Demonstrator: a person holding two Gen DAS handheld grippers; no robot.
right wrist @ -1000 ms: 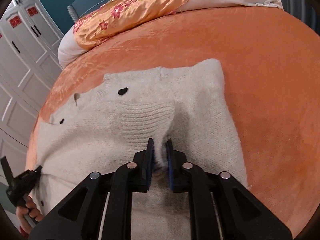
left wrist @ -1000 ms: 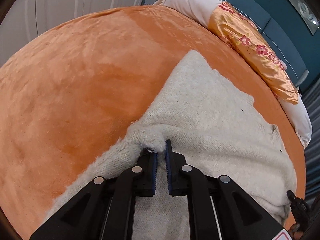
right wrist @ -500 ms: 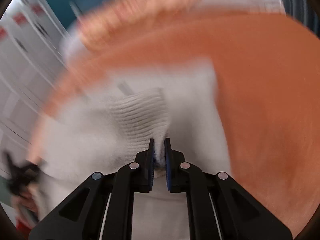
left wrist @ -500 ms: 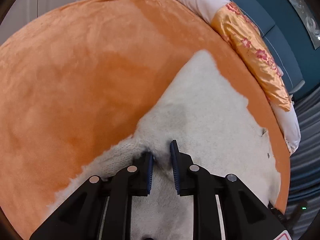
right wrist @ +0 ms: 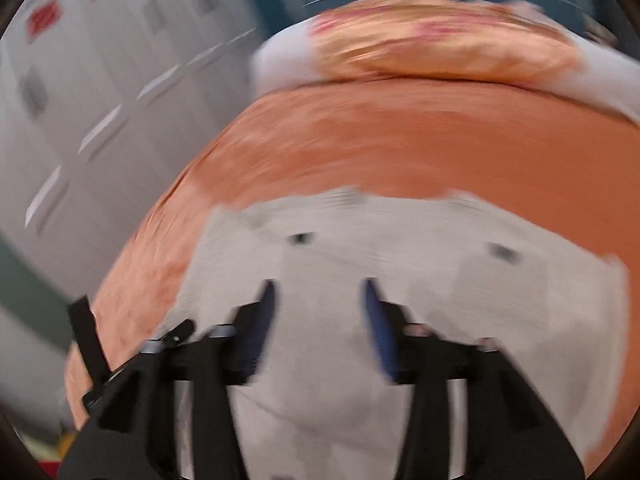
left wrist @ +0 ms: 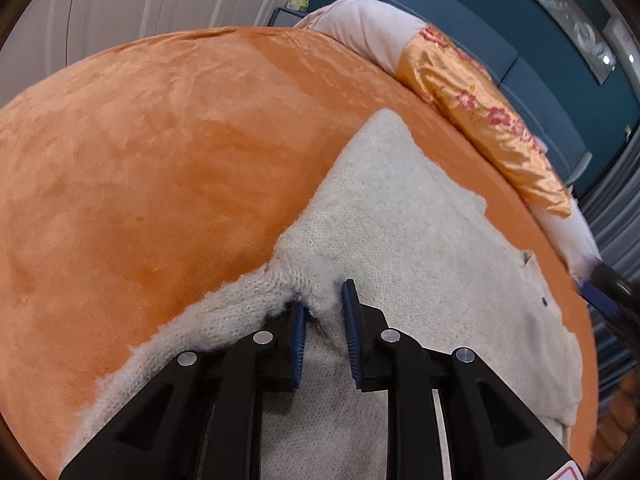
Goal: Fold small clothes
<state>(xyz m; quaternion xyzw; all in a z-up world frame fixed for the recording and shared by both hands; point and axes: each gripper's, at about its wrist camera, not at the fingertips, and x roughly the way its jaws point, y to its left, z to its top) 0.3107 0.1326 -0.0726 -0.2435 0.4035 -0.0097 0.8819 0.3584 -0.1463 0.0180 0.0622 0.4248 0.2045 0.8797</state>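
Left-wrist view: orange blanket (left wrist: 140,152) is carrying a cream sweater (left wrist: 420,240), lying near and right. Left gripper (left wrist: 323,312) is pinching a knit fold at the sweater's left edge. Right gripper (right wrist: 318,300), blurred, has just been opening, nothing between its jaws.

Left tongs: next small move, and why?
Probably open the left tongs fully and lift off: their jaws have just been easing open with a sweater ridge pinched between them, while the right tongs, just opened, hold nothing.
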